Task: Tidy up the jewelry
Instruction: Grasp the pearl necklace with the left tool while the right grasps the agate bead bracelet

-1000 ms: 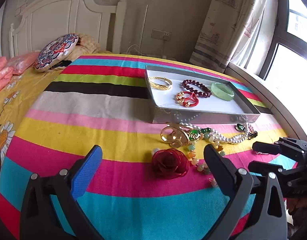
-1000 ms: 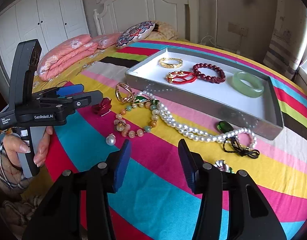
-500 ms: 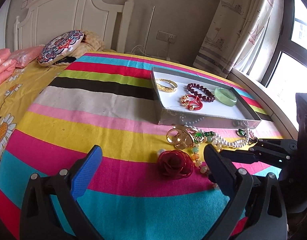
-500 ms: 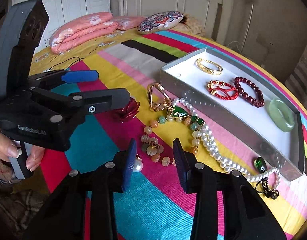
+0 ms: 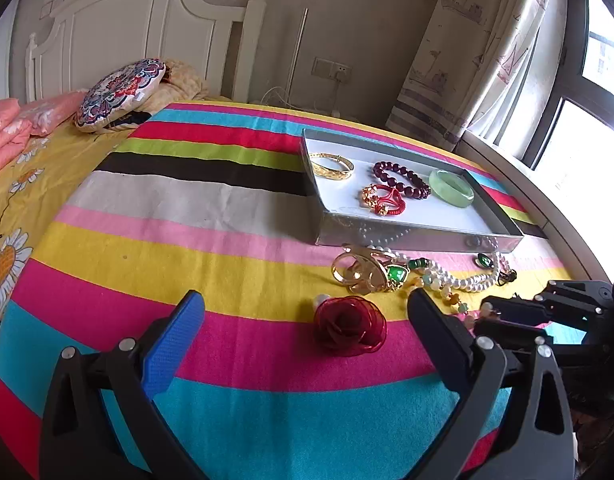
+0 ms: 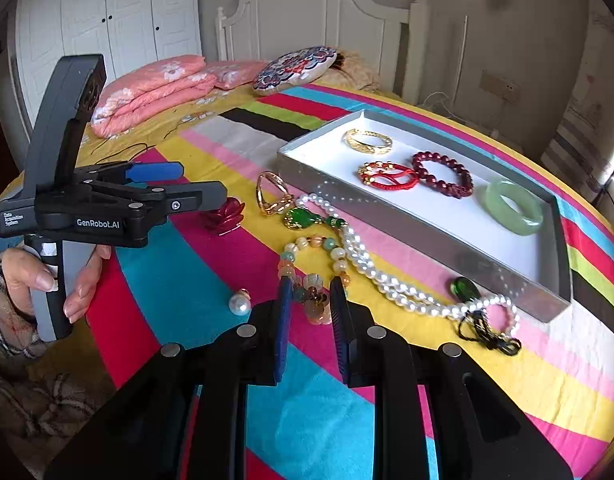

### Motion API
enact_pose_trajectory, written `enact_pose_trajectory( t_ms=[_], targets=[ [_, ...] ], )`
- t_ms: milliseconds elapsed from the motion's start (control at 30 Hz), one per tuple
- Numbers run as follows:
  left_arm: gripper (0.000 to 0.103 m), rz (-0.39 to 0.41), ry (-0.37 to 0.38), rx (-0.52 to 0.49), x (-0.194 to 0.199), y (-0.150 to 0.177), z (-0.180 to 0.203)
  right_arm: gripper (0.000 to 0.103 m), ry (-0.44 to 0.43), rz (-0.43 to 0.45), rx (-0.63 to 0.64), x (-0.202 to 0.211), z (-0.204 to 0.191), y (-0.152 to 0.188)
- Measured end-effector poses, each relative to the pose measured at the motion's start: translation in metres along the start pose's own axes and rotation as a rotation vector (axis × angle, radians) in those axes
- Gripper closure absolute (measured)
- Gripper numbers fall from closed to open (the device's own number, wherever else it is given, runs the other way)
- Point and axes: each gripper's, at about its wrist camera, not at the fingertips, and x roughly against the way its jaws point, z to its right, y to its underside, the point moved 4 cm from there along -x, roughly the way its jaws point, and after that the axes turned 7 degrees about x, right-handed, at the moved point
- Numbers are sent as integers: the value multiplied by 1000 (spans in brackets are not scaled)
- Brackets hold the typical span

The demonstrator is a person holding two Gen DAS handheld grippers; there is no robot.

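A grey tray point(image 6: 427, 236) point(image 5: 419, 236) on the striped cloth holds a gold bangle point(image 6: 368, 141), a red cord bracelet point(image 6: 387, 175), a dark red bead bracelet point(image 6: 443, 174) and a green jade bangle point(image 6: 514, 207). Loose in front of it lie a pearl necklace point(image 6: 383, 276), a multicolour bead bracelet point(image 6: 313, 276), a gold ring piece point(image 6: 271, 196), a red fabric rose point(image 5: 349, 330) and a single pearl point(image 6: 239, 303). My right gripper point(image 6: 309, 312) has narrowed around the near end of the bead bracelet. My left gripper point(image 5: 305, 332) is open, just short of the rose.
A green pendant on a black cord point(image 6: 465, 290) lies near the tray's right corner. Pink folded quilts point(image 6: 155, 92) and a patterned round cushion point(image 6: 295, 68) lie at the bed's head. A window and curtain point(image 5: 487, 52) are on the right.
My right gripper has moved forward to the bead bracelet and its jaws have narrowed around it. The left gripper has drifted slightly closer to the rose, still open.
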Motion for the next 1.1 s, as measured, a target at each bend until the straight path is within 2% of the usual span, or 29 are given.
enact_pose_trajectory(
  t_ms=[133,267,467,700,833,900,1033,1067,1100],
  targets=[
    [3,-2,-4,-2,-1,0,0,82,-16,32,-63,26,14,14],
    [3,-11,-7,-5,-2,1,-1,82,-41,28,-72,39,14,30],
    [2,-18,-16,-12,-4,1,1,82,-95,-14,-69,31,6,52],
    [2,-31,-13,-37,-4,0,6,80,-106,-26,-24,27,0,55],
    [3,-67,2,-145,-9,0,30,79,-111,-28,24,27,-9,58],
    [3,-76,32,-225,-10,-2,52,76,-86,-26,69,27,-14,59],
    [3,-135,43,-479,-28,1,110,77,-15,-34,162,28,-24,62],
    [3,-145,57,-540,-34,3,123,83,4,-33,181,28,-27,64],
    [3,-155,77,-591,-39,6,136,83,9,-28,185,29,-28,64]
  ],
)
